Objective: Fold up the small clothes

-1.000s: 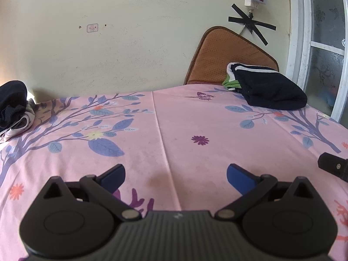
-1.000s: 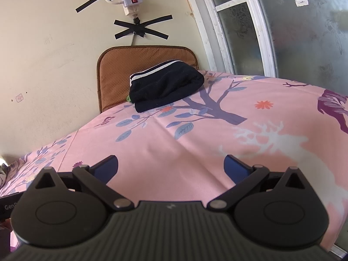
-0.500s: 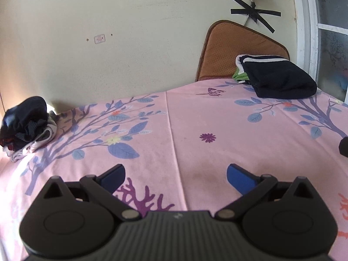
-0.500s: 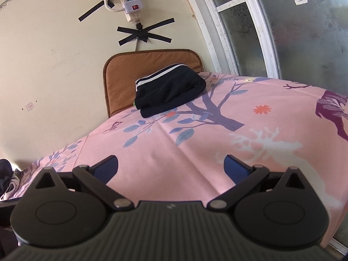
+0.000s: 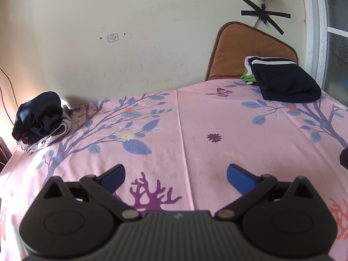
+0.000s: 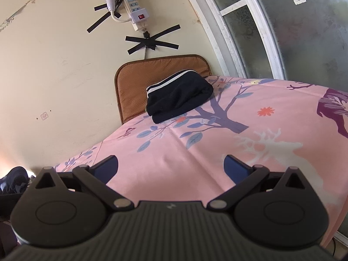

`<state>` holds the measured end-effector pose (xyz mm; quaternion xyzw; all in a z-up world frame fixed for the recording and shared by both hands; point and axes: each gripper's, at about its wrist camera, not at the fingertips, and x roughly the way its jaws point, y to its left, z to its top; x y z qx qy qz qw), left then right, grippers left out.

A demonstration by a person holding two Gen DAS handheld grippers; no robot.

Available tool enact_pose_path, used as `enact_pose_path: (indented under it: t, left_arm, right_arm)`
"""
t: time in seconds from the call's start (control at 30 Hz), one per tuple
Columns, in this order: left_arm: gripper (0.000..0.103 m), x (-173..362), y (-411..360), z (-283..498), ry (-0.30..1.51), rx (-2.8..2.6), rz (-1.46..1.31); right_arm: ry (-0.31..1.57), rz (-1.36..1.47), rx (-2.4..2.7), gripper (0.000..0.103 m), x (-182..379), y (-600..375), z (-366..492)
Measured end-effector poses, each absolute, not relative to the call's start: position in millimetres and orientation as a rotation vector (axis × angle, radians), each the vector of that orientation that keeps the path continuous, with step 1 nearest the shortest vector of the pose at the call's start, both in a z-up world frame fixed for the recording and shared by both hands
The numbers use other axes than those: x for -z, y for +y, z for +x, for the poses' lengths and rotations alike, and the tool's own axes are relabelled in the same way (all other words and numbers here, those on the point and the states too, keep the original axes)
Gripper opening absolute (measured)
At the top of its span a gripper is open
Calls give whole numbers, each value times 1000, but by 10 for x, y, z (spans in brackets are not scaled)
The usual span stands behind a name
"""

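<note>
Two tongs, both spread wide and both gripping nothing. The left tongs (image 5: 175,175) hang low over the pink sheet (image 5: 195,117), blue fingers (image 5: 239,177) well apart, a purple coral print showing between them. Far left, by the wall, sits the heap (image 5: 41,118): dark crumpled clothes with bits of white and red, unfolded, well apart from the tongs. Far right, at the back corner, there's the stack (image 5: 285,82), a folded navy piece with white stripes on top and a sliver of green beneath, lying against the brown cushion (image 5: 235,52) that leans on the wall. At the right edge of this view a dark shape pokes in; what it is I cannot tell.

Over to the right tongs (image 6: 170,166): wide too, over bare sheet (image 6: 217,143) with a white deer print under the right finger. The stack (image 6: 177,96) lies straight ahead, well beyond the tips. A power strip (image 6: 136,10) is taped to the wall above the cushion (image 6: 130,80), with the window (image 6: 293,28) to the right.
</note>
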<state>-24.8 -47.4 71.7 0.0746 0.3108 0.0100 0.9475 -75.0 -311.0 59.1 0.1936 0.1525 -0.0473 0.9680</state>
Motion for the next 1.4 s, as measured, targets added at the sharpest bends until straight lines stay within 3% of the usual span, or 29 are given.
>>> enact_pose_path:
  t: [1.4]
  left_arm:
    - [103,-587,-683,-330,674,23,275]
  right_arm:
    - [332,443,66,103,-497,-3229,-741]
